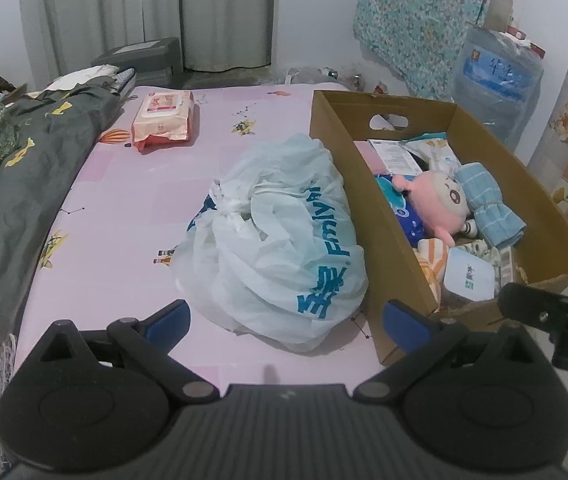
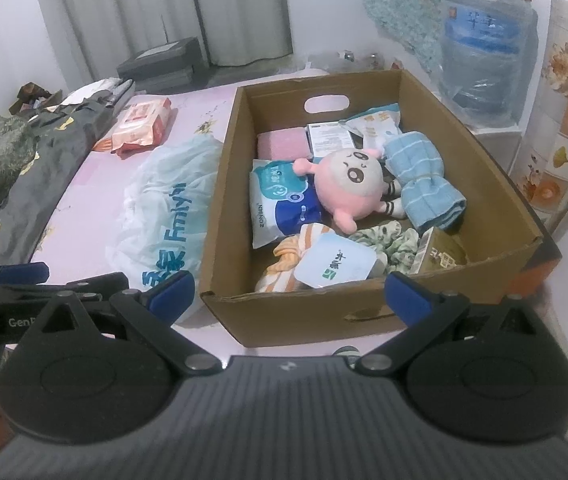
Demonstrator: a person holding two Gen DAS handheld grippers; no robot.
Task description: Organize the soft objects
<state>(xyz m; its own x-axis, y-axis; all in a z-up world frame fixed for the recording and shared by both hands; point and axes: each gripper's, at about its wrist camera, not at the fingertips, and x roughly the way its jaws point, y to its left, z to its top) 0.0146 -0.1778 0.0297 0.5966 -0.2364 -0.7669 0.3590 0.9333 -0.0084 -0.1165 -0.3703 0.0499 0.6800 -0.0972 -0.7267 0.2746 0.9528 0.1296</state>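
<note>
Pink patterned sheeting covers the bed (image 1: 132, 200), and pale curtains (image 1: 132, 12) are hung along the far wall. A cardboard box (image 2: 228, 184) is set on the bed's right side, with a white plastic bag (image 1: 280, 248) printed in blue lettering lying just beside its left wall, touching it. Inside the box a pink plush doll (image 2: 348, 180) is laid across the middle, a rolled blue striped towel (image 2: 424, 176) tied at its waist is propped against the doll's right, and a blue-and-white soft pack (image 2: 280, 204) is tucked under the doll's left side. Nearer the front wall an orange striped cloth (image 2: 288, 260), a small white packet (image 2: 336, 266) and a green patterned scrunchie (image 2: 388, 240) are bunched together (their edges overlap). A red-and-white wipes pack (image 1: 164, 120) is left well apart on the far part of the bed, near a dark quilt (image 1: 36, 168). A large water jug (image 2: 484, 52) is seen by the wall behind the box.

The left gripper (image 1: 284, 316) is held low before the bag, its fingers spread wide and holding nothing. The right gripper (image 2: 288, 296) is poised at the box's front wall, fingers likewise parted and empty.
</note>
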